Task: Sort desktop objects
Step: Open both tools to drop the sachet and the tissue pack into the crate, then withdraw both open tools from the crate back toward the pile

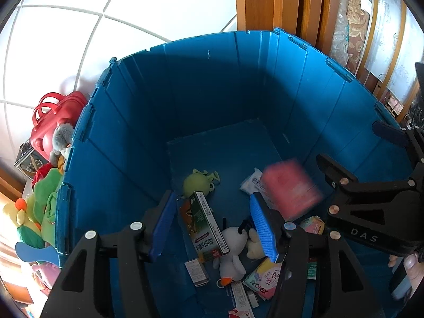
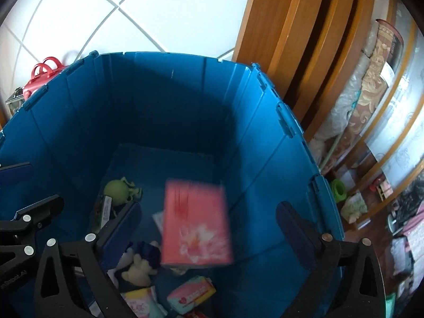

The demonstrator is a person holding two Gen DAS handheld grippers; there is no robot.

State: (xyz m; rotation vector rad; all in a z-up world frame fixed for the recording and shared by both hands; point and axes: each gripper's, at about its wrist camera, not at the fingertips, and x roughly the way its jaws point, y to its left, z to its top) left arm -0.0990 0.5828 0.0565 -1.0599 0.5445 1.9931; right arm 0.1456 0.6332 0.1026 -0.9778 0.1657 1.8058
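A deep blue bin [image 1: 212,84] [image 2: 159,100] fills both views. My left gripper [image 1: 212,197] hangs open over its floor, with nothing between its blue pads [image 1: 161,228]. My right gripper [image 2: 209,206] stands wide open beside it and also shows in the left wrist view [image 1: 349,143]. A pink box [image 2: 196,225] [image 1: 290,188] is blurred in the air between the right jaws, and neither pad touches it. On the bin floor lie a green plush [image 1: 198,182], a green carton [image 1: 208,225], a white plush [image 1: 233,249] and a Kotex pack [image 1: 262,281].
Outside the bin's left wall sit a red handbag [image 1: 50,122] and several plush toys [image 1: 45,206]. A wooden door frame [image 2: 286,39] rises behind the bin's right corner. White floor tiles [image 2: 132,8] lie beyond. A person's fingertip [image 1: 410,262] shows at lower right.
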